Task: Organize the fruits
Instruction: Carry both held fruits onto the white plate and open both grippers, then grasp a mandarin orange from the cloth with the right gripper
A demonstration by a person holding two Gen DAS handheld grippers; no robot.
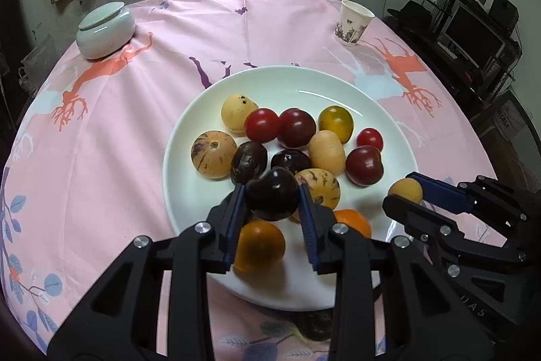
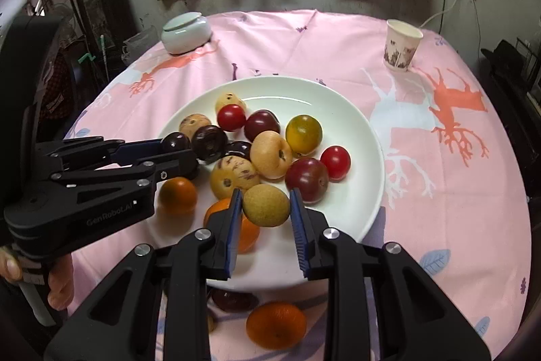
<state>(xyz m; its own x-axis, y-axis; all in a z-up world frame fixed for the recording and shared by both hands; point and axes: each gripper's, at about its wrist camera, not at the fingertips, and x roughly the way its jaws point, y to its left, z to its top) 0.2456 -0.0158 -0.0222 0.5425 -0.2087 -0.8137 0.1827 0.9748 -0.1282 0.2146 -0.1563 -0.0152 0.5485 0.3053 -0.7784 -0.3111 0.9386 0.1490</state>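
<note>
Both grippers' fingers clamp round fruit: left (image 1: 270, 200) glossy dark plum (image 1: 271, 198), right (image 2: 266, 207) rough tan longan (image 2: 266, 205).

Plate (image 1: 389, 124) sat mid-counter (image 1: 135, 141), fruit heap (image 1: 297, 127) in it. Lidded jar (image 1: 104, 29) stood far left, paper cup (image 1: 351, 22) far right. Two fruits (image 2: 275, 323) lay on counter before plate's near rim. Left tongs (image 1: 272, 197) and right tongs (image 2: 266, 205) each held one fruit above plate's near side.

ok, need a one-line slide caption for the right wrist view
Right gripper shut on a tan round fruit above the white plate of mixed fruits; left gripper holds a dark plum.
</note>
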